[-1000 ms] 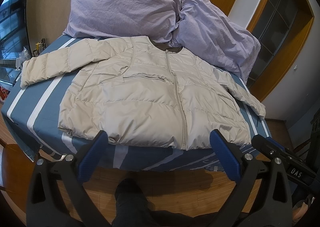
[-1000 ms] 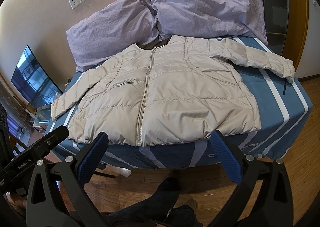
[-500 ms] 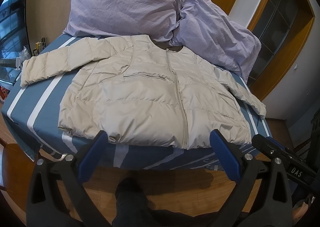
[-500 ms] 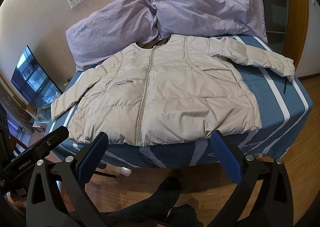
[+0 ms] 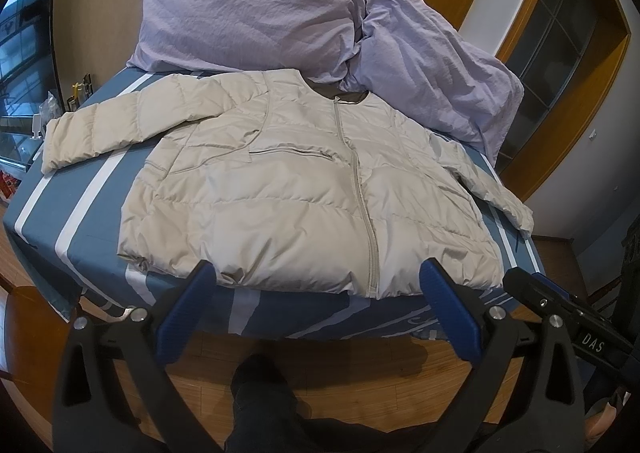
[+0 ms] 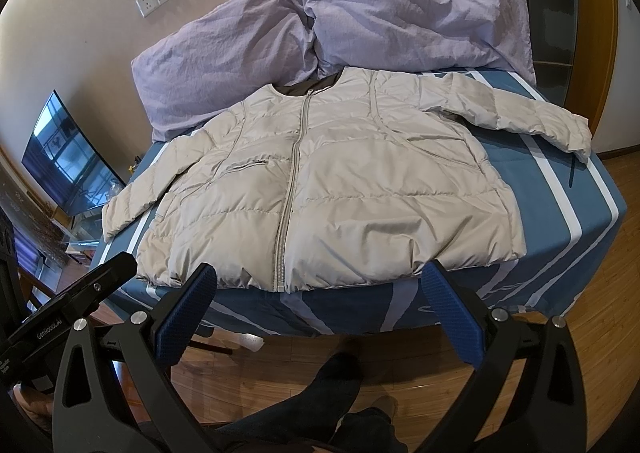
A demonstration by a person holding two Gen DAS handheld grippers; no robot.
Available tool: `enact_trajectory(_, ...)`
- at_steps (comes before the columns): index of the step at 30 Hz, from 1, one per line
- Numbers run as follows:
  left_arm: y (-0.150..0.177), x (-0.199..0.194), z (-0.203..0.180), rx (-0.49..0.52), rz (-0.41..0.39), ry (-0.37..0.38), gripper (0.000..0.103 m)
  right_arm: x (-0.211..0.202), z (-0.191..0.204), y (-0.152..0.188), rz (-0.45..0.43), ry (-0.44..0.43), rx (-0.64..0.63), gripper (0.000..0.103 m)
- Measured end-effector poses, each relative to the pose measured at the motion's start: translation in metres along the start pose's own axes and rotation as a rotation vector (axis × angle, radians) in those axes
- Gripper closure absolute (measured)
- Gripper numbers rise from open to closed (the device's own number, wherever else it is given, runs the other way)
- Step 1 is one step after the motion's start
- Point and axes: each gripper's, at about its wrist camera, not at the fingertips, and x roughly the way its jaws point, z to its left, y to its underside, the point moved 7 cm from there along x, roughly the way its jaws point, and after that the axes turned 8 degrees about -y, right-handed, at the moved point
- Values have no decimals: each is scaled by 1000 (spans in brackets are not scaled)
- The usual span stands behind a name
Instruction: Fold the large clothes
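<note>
A beige puffer jacket (image 5: 304, 189) lies flat and zipped on the blue striped bed (image 5: 80, 205), both sleeves spread out to the sides, hem at the near edge. It also shows in the right wrist view (image 6: 332, 189). My left gripper (image 5: 318, 285) is open and empty, held off the bed just short of the hem. My right gripper (image 6: 320, 285) is open and empty at the same distance from the hem. The right gripper's body (image 5: 572, 313) shows at the right of the left wrist view; the left gripper's body (image 6: 68, 313) shows at the left of the right wrist view.
Two lilac pillows (image 5: 248, 17) (image 5: 432, 65) lean on the wall behind the jacket collar. A TV screen (image 6: 68, 169) stands left of the bed. Wooden floor and the person's dark-clad legs (image 5: 260, 405) lie below the grippers. A wooden door frame (image 5: 568, 101) stands on the right.
Both views have shifted very slightly relative to the bed. The jacket has not moved and both grippers stay open.
</note>
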Motion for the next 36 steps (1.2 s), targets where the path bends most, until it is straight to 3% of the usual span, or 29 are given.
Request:
enact_trajectory(21, -8, 12, 8, -1, 12, -4, 2, 3, -3, -4, -1, -1, 17, 1)
enact_trajectory(29, -25, 35, 10, -2, 19, -49, 2, 17, -44, -35, -34, 54, 66, 1)
enact_trajectory(36, -45, 65, 14, 2, 37, -88, 2, 27, -130, -78, -57, 190, 182, 1)
